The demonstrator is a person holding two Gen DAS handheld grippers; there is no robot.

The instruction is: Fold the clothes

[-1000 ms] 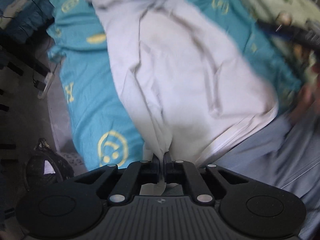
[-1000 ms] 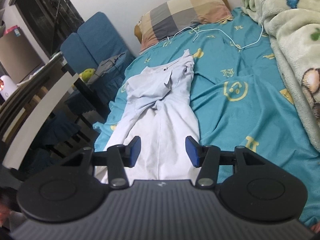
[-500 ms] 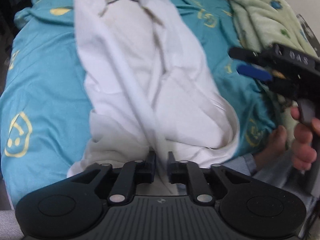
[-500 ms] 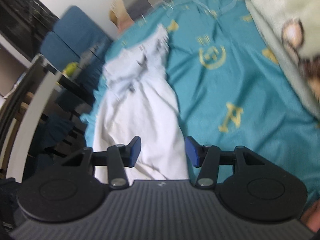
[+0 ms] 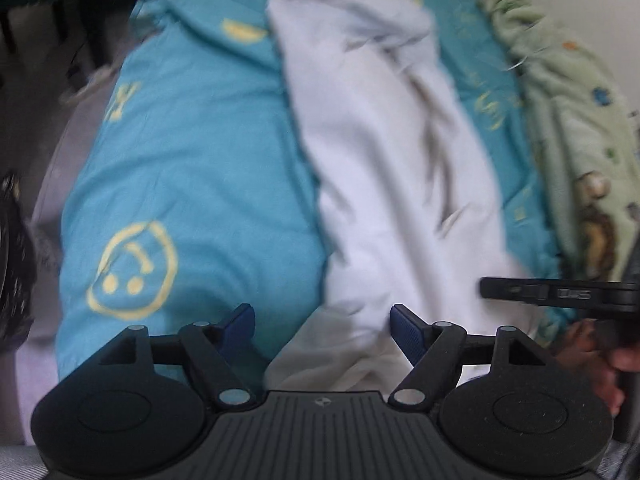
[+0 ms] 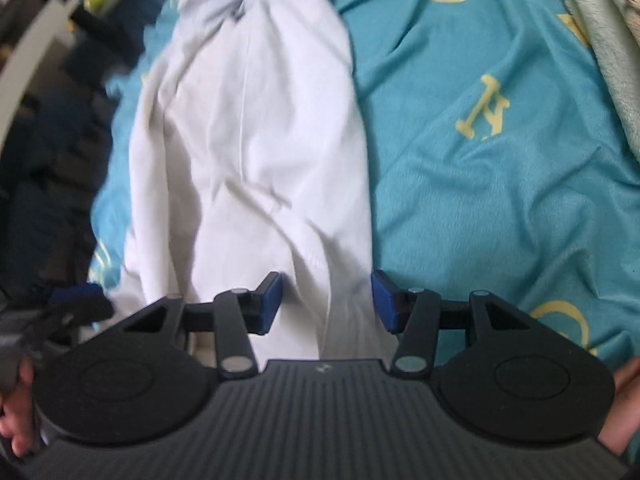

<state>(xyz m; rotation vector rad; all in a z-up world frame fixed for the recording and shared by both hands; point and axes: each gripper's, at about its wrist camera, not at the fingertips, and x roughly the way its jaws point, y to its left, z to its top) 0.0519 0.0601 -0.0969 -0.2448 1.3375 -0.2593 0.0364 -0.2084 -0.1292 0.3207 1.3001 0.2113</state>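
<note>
Teal bedsheet (image 6: 500,184) with yellow print — white garment (image 6: 256,140) lying lengthwise, green blanket (image 5: 572,120) alongside. Left gripper (image 5: 322,330) spread wide, empty; right gripper (image 6: 326,300) spread over hem.

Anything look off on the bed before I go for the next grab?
Nothing damaged or spilled. The white garment lies rumpled on the teal sheet, bunched at its far end and skewed toward the bed's left edge, not spread flat. Both the left gripper and right gripper are open and hold nothing.
</note>
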